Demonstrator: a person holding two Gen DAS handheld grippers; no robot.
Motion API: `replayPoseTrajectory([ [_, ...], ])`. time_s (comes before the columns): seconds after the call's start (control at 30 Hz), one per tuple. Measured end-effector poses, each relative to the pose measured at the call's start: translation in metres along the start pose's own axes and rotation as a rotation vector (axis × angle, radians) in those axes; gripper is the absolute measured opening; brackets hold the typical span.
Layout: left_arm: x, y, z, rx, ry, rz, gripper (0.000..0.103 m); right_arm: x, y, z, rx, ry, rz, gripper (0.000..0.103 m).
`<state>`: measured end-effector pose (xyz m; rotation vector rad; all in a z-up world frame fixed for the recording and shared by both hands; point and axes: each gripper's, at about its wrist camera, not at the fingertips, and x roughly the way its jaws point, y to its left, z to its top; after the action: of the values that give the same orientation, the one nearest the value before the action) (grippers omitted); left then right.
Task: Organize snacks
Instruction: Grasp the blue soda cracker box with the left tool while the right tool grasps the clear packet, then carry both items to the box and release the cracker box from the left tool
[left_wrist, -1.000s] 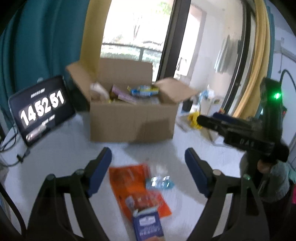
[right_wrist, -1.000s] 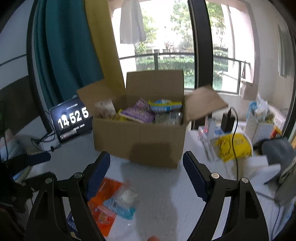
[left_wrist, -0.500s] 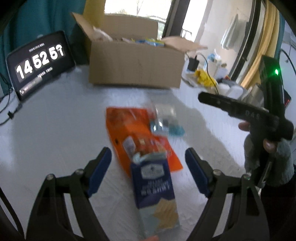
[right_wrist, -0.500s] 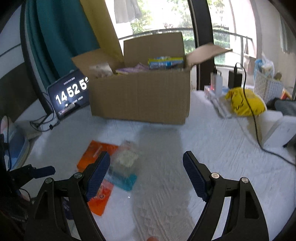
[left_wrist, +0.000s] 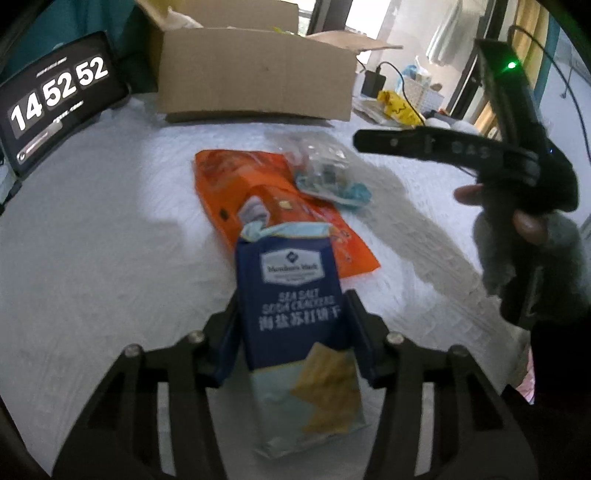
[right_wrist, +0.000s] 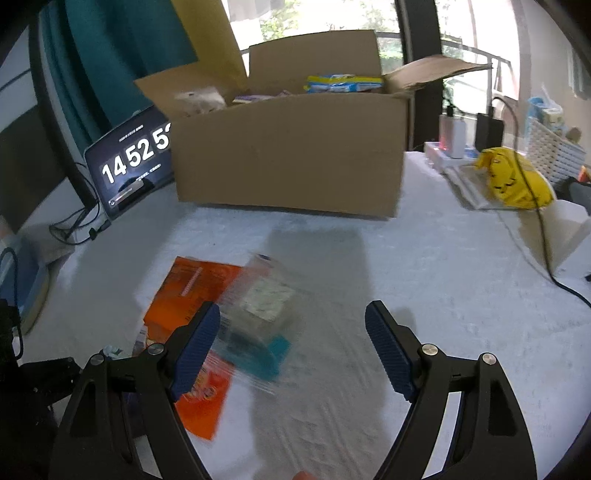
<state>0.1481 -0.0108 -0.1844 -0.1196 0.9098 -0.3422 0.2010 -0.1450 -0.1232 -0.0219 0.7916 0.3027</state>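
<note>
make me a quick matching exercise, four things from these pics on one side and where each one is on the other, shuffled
Things:
1. cracker pack
2. orange bag
3. clear pack
4. clock tablet

Places:
A. left of the box, leaning upright
B. between the left gripper pads
C. lying flat under the other two snacks
D. ahead of the open right gripper, partly on the orange bag

Pairs: 1-B, 2-C, 3-D, 4-A
</note>
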Motion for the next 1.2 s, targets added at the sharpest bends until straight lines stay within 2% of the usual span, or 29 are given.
replayPoseTrajectory([
  [0.27,-0.016,0.038,0.005,-0.071,-0.059,0.011,0.052,0.036,0.022,0.006,0.015,0.071,-0.025,0.084],
  [0.37,-0.022,0.054,0.007,-0.090,-0.078,0.022,0.052,0.049,0.020,0.004,0.058,0.113,-0.032,0.084],
  [0.43,-0.025,0.063,0.008,-0.101,-0.089,0.030,0.052,0.054,0.018,0.004,0.094,0.125,-0.010,0.070],
  [0.63,-0.030,0.080,0.013,-0.129,-0.105,0.048,0.052,0.046,0.023,0.008,0.089,0.104,-0.017,0.061],
  [1.2,-0.040,0.058,0.050,-0.082,-0.160,0.073,0.052,-0.014,0.003,0.033,0.066,-0.013,0.016,0.059],
])
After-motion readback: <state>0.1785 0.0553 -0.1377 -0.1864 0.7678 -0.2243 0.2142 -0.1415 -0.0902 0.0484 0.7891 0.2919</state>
